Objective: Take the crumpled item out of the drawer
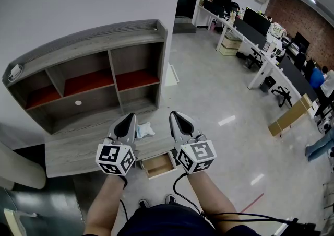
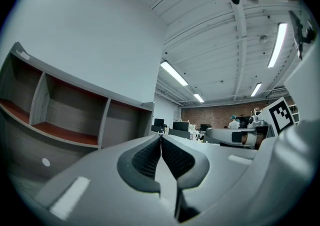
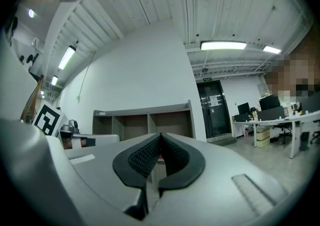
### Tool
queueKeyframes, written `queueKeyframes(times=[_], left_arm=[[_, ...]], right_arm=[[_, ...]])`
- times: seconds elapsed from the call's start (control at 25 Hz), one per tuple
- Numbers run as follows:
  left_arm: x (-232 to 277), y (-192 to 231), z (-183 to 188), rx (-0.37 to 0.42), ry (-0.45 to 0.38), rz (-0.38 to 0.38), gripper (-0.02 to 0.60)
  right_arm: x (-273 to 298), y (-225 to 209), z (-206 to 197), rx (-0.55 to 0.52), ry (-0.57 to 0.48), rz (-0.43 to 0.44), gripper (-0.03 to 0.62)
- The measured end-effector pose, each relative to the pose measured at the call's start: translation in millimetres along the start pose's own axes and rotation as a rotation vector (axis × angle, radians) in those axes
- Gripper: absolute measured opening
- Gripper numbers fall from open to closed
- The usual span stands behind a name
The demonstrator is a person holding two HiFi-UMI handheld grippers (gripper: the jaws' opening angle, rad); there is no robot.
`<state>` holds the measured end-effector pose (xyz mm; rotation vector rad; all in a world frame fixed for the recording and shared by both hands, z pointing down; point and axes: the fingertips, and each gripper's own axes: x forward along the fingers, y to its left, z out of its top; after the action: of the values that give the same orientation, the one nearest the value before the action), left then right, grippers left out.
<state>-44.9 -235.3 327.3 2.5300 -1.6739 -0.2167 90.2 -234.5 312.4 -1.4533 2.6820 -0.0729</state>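
Held left tongs (image 1: 127, 119) and right tongs (image 1: 176, 117) shut and empty at lower centre of the frame. Found crumpled item (image 1: 145, 130) lying on the tabletop (image 1: 68, 151) between them, above the open, seemingly bare drawer (image 1: 159, 166). Looked done, save perhaps closing up.

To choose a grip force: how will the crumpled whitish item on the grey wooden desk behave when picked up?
The crumpled whitish item shows irregular folds, so it is probably soft and floppy. It lies low and bunched, so it is likely light and unlikely to roll.
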Motion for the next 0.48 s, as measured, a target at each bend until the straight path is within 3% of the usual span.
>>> queueKeyframes(times=[0.48], left_arm=[[0.4, 2.0, -4.6, -0.002, 0.007, 0.001, 0.008]], right_arm=[[1.2, -0.3, -2.2, 0.003, 0.001, 0.002, 0.006]])
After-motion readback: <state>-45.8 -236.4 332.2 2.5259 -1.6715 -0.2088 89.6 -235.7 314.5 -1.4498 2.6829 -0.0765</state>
